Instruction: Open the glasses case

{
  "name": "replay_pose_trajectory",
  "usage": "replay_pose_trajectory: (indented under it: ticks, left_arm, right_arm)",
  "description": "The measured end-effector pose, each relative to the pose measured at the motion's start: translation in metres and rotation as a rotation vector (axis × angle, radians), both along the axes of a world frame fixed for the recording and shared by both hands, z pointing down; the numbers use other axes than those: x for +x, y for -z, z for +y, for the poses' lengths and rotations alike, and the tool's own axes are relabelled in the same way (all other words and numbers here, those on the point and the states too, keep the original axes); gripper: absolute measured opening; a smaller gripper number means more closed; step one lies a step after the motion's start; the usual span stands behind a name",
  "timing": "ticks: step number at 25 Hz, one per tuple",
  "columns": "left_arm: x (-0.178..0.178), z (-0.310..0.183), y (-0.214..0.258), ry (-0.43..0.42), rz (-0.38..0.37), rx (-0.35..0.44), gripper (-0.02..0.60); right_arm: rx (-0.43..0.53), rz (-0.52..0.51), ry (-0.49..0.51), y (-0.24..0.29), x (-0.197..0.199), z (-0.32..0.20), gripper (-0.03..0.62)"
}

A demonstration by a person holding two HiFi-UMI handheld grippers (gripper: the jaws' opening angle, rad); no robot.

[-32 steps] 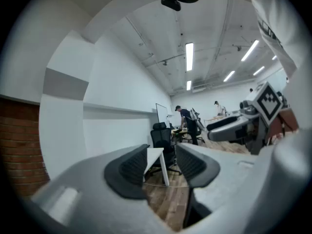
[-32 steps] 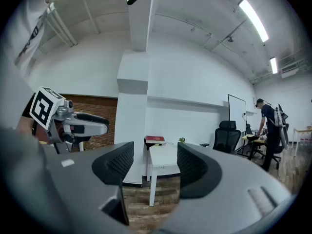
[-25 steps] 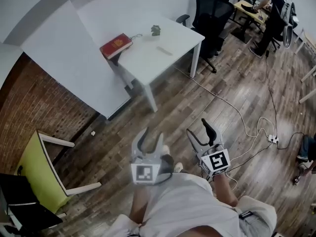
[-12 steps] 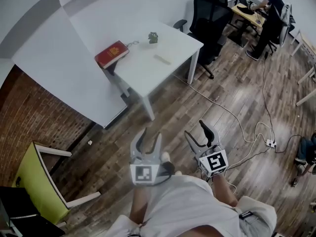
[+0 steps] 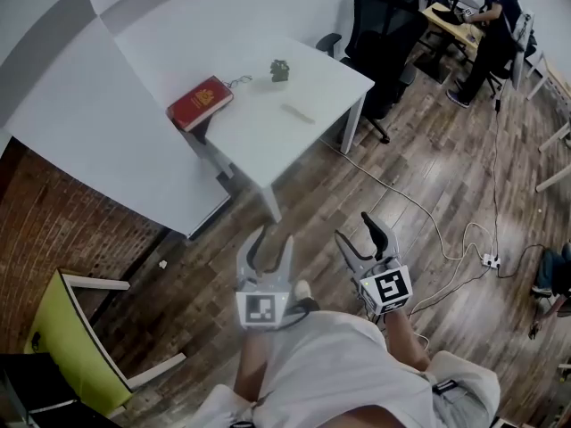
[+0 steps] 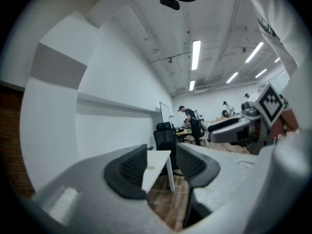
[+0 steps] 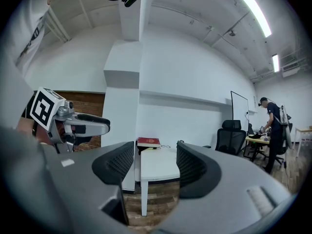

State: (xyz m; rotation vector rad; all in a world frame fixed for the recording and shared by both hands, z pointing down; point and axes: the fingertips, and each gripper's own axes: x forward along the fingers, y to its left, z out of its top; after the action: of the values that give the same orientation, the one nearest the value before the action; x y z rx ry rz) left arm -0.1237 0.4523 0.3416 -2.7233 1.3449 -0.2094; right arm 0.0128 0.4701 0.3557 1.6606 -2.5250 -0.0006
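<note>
Holding left claw [image 5: 272, 239] and right claw [image 5: 357, 228] wide open, empty, above floor [image 5: 205, 266], well apart from white surface [image 5: 259, 127].

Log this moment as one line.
left gripper: open, empty | right gripper: open, empty | red case: on white table, untouched

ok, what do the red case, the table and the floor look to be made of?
red case: probably leatherette over a hard shell, matte red with a gold mark; too far to confirm.
table: white laminate or painted board, smooth, faint sheen.
floor: wood or wood-look planks, brown, with grain, seams and slight gloss.
</note>
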Motion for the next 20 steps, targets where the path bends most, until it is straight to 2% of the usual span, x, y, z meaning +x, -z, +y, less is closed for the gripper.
replay_pose_trajectory:
  ticks: [10, 20]
  left_arm:
    - [-0.008, -0.060, -0.002, -0.039, 0.006, 0.010, 0.186]
    - [-0.016, -0.096, -0.001, -0.074, 0.028, 0.003, 0.186]
  right_arm:
    - [-0.001, 0.018, -0.032, -0.002, -0.012, -0.057, 0.267]
    - [-0.025, 0.031, -0.081, -0.001, -0.026, -0.088, 0.267]
